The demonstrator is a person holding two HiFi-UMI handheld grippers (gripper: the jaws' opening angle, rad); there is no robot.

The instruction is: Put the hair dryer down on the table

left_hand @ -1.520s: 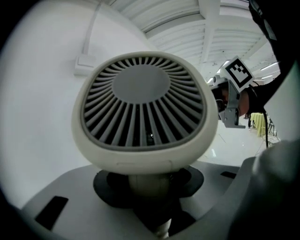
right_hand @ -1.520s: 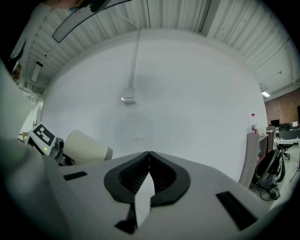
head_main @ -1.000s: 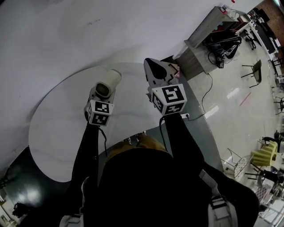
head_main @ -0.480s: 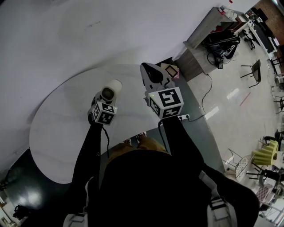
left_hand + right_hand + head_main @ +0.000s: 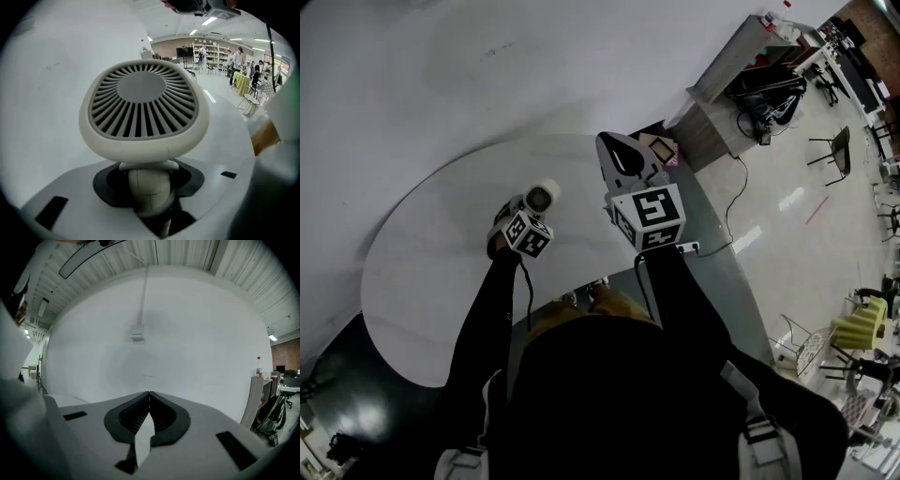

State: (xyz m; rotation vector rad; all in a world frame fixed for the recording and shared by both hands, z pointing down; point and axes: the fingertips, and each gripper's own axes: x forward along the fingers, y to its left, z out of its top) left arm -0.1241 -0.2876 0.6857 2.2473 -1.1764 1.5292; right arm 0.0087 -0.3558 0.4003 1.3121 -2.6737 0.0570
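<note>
Hair dryer (image 5: 143, 112) first: you have it in your left gripper (image 5: 149, 180), whose fingers are clamped on the narrow handle just under the head, with the round slatted grille facing back along the gripper. In the head view it hangs low over the middle of the round white table (image 5: 422, 253); whether it touches the top I cannot tell. Your right gripper (image 5: 149, 394) is held up beside it, fingers pressed together on nothing.

Judging by its look, the body is hard, smooth plastic (so it can slip or twist in a loose hold). The bulk sits in the head, above your grip, so expect it to want to tip over. The handle is the right place to hold it. Lower it until the head or side rests on the table before you let go, or it may roll.
</note>
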